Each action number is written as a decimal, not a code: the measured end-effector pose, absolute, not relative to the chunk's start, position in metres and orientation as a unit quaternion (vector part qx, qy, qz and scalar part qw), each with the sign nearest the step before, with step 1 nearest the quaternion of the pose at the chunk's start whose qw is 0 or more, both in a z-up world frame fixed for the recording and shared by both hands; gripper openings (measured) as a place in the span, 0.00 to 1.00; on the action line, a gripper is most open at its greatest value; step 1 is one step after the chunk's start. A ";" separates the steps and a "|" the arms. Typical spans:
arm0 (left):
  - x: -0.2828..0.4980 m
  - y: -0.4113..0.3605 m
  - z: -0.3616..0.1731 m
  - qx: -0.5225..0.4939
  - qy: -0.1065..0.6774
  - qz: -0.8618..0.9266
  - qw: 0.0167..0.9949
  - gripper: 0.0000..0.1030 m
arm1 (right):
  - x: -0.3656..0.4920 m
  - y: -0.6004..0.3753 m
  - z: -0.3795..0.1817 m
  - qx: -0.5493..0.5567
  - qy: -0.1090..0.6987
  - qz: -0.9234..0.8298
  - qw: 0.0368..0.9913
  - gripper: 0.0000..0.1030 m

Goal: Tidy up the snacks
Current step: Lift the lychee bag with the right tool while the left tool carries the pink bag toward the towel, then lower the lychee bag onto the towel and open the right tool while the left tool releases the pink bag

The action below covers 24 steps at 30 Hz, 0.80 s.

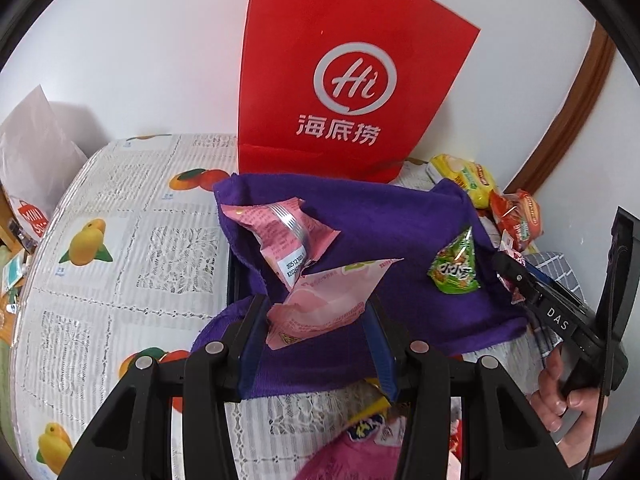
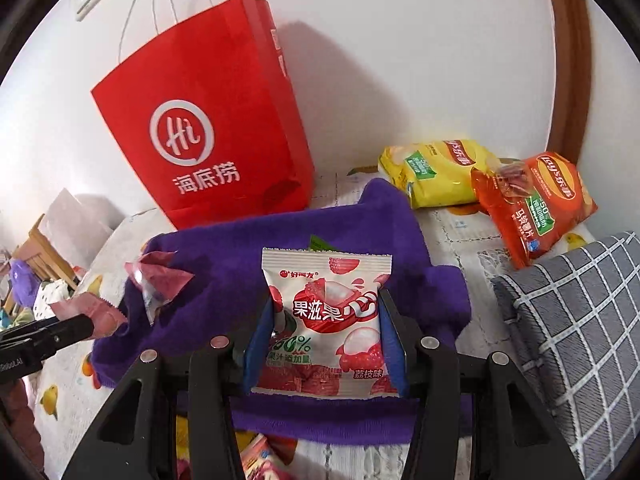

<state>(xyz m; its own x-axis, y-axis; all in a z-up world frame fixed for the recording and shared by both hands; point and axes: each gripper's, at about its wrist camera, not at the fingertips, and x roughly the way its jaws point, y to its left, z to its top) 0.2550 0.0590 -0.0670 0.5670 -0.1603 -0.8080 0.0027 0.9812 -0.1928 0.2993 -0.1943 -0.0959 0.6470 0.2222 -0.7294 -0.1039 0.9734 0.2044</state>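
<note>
My left gripper [image 1: 316,305] is shut on a pale pink snack packet [image 1: 320,304], held over the near edge of a purple cloth [image 1: 400,220] that is draped over a dark box. On the cloth lie another pink packet [image 1: 280,236] and a small green packet [image 1: 454,268]. My right gripper [image 2: 326,300] is shut on a white and red lychee gummy packet [image 2: 324,320], also above the purple cloth [image 2: 240,248]. In the right wrist view the left gripper [image 2: 86,326] comes in from the left with its pink packet [image 2: 96,314].
A red paper bag [image 1: 344,80] stands against the wall behind the cloth. Yellow [image 2: 436,172] and orange [image 2: 532,204] chip bags lie at the back right. A grey checked cushion [image 2: 568,320] is on the right. More packets [image 1: 368,412] lie below the grippers on the fruit-print tablecloth [image 1: 120,240].
</note>
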 end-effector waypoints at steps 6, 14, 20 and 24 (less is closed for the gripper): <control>0.263 0.052 -0.086 -0.082 0.458 -0.043 0.884 0.44 | 0.301 -0.194 -0.104 0.059 0.413 0.080 0.906 0.48; 0.271 0.047 -0.109 -0.056 0.456 -0.036 0.887 0.44 | 0.298 -0.198 -0.111 0.058 0.413 0.072 0.906 0.48; 0.276 0.058 -0.121 -0.047 0.452 -0.012 0.891 0.44 | 0.301 -0.191 -0.125 0.042 0.426 0.075 0.901 0.48; 0.274 0.057 -0.120 -0.042 0.448 -0.013 0.893 0.44 | 0.301 -0.188 -0.127 0.035 0.430 0.072 0.899 0.48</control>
<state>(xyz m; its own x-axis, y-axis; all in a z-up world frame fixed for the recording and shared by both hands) 0.2741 0.0566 -0.1195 0.5984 -0.0619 -0.7988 -0.0138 0.9961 -0.0876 0.3006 -0.1878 -0.1274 0.6198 0.1604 -0.7682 -0.0996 0.9870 0.1257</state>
